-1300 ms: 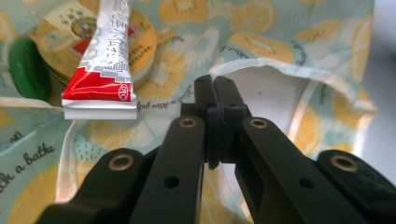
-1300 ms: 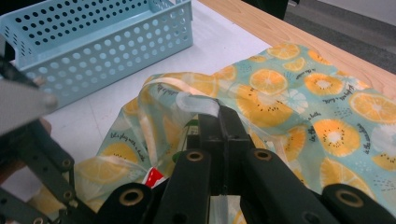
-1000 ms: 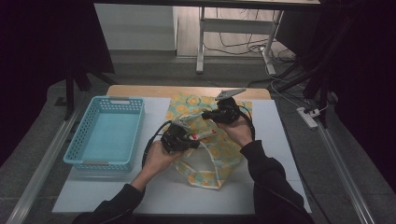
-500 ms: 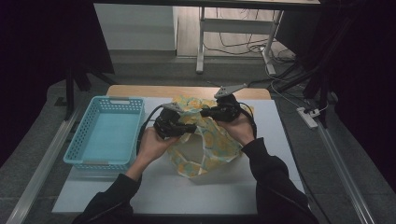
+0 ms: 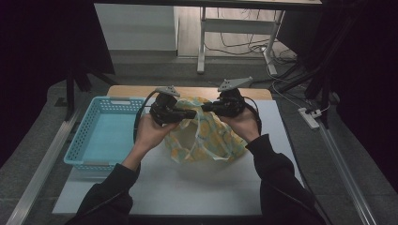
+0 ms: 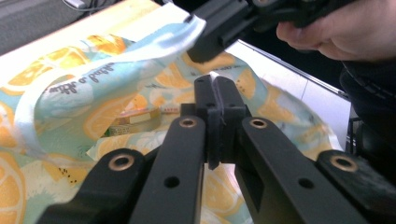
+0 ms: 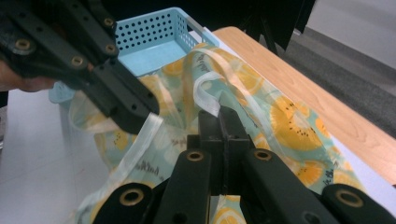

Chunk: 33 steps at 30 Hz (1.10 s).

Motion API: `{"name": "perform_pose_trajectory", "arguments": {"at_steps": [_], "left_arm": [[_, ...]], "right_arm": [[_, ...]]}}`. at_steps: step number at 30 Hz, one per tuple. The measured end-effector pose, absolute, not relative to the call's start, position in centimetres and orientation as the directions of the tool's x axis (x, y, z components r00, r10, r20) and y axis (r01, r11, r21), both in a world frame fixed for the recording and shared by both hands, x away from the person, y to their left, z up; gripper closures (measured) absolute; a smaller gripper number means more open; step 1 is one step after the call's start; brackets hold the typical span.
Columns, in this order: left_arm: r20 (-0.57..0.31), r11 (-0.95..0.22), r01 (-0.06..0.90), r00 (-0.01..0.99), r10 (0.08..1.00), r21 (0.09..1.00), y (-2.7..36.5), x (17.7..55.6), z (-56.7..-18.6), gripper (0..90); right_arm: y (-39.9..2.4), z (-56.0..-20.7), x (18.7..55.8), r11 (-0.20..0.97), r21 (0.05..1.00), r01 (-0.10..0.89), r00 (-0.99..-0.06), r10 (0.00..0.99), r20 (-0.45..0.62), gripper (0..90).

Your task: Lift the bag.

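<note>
Lemon-print bag [image 5: 206, 138] between both grippers

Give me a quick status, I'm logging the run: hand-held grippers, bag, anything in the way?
Left hand-held gripper shut on bag rim. Right hand-held gripper shut on the opposite rim. Bag hangs above table, mouth open. Blue basket at left, apart.

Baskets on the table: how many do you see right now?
1. The light blue perforated basket sits at the table's left side, beside the lemon-print bag held up at the centre. Nothing shows inside the basket.
</note>
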<state>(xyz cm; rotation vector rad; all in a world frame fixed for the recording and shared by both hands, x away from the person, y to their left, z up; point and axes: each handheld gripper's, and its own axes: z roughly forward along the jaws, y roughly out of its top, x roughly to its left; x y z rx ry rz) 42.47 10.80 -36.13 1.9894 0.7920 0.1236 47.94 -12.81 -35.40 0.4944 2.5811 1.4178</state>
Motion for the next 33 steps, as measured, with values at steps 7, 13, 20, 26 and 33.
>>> {"name": "perform_pose_trajectory", "arguments": {"at_steps": [7,13,20,26,33], "left_arm": [[-0.214,-0.313,0.455,0.788,0.577,0.834,11.2,42.8,-33.6,90.0],[-0.207,-0.289,0.435,0.79,0.577,0.853,11.7,43.1,-31.1,90.0],[-0.197,-0.268,0.417,0.786,0.586,0.869,11.9,43.3,-28.5,90.0],[-0.186,-0.248,0.397,0.784,0.592,0.884,11.9,43.4,-26.6,90.0],[-0.165,-0.233,0.368,0.784,0.599,0.9,12.1,43.1,-24.7,90.0]], "right_arm": [[-12.6,-33.4,47.5,0.481,0.856,0.19,-0.938,0.347,0.013,90.0],[-12.4,-31.4,47.4,0.463,0.868,0.176,-0.941,0.338,0.011,90.0],[-12.4,-29.1,47.5,0.441,0.882,0.17,-0.939,0.344,0.008,90.0],[-12.4,-27.2,47.3,0.426,0.891,0.155,-0.935,0.355,-0.006,90.0],[-12.3,-25.3,47.1,0.414,0.9,0.135,-0.931,0.363,-0.028,90.0]]}}
